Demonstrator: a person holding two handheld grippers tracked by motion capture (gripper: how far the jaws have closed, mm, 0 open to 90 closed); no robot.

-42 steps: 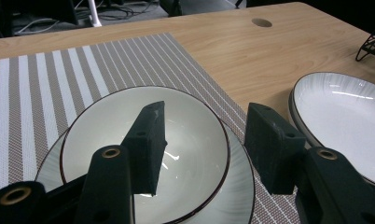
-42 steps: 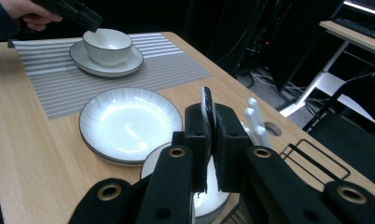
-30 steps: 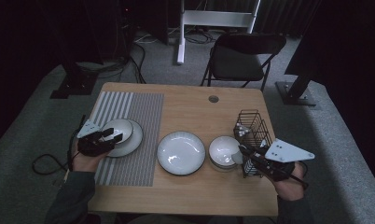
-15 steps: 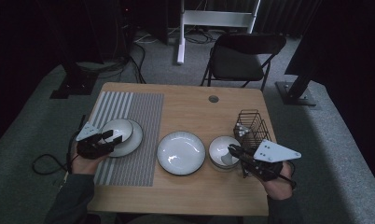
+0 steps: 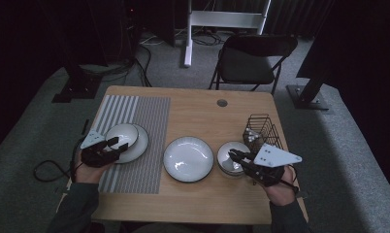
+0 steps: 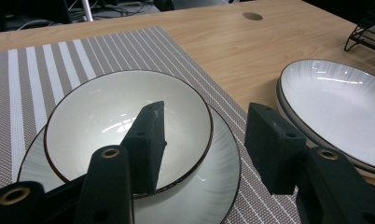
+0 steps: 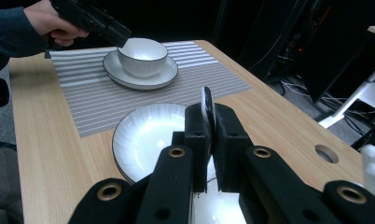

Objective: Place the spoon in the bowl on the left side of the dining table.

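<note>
Where grey carpet surrounds the wooden table [image 5: 193, 109] (dark room), left tongs [image 5: 111, 145] open over a bowl [image 5: 121, 134], right tongs [image 5: 235, 155] clamped on a thin dark piece [image 7: 207, 105]

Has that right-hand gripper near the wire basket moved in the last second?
Yes. The right gripper has slid leftward, away from the wire basket, and its jaws now reach over the small bowl beside the big plate.

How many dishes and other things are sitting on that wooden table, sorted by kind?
Round white plates: 2
Round white bowls: 2
Grey striped woven placemat: 1
Black wire basket: 1
Total: 6
</note>
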